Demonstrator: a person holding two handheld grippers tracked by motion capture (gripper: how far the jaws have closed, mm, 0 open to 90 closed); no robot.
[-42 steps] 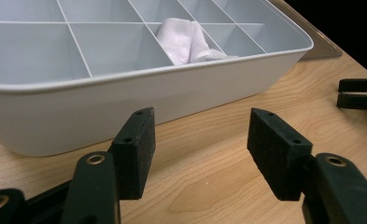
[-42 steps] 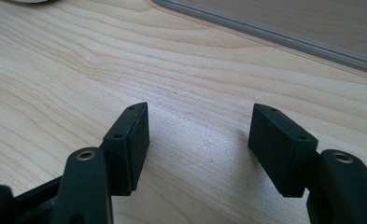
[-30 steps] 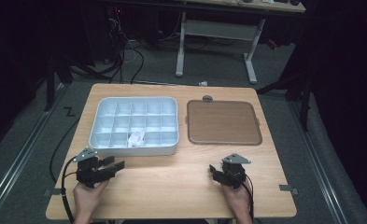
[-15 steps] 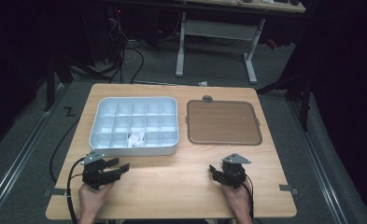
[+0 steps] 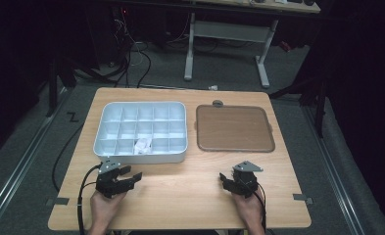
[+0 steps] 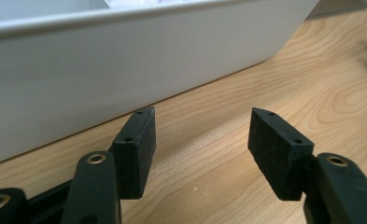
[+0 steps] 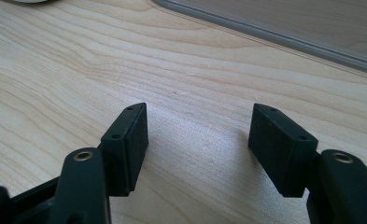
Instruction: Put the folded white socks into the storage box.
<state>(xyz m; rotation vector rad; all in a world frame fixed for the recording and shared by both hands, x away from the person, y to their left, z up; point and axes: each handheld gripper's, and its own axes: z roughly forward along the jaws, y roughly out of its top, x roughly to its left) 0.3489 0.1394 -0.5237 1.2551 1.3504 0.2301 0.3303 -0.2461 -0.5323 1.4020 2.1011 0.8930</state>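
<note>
A white compartment tray (image 5: 102, 146) lies on the left half of the wooden table (image 5: 180, 200), with a small white crumpled item (image 5: 142, 145) in one front cell. A brown flat tray (image 5: 234, 128) lies to its right. My left gripper (image 5: 132, 174) sits low over the table just in front of the white tray, open and with nothing between its jaws. In the left gripper view the gripper (image 6: 202, 135) faces the tray's front wall (image 6: 125, 60). My right gripper (image 5: 224, 178) rests open and bare near the front right. In the right gripper view it (image 7: 200, 130) points toward the brown tray's rim (image 7: 288, 25).
A small grey round object (image 5: 218, 103) sits at the table's back edge above the brown tray. Bare wood lies between the two grippers. Tape marks (image 5: 300, 197) sit near the front corners. Beyond the table are a dark floor, cables and a desk frame (image 5: 224, 34).
My left gripper has shifted a little to the right and lower, still in front of the white tray. The right gripper has stayed put.
</note>
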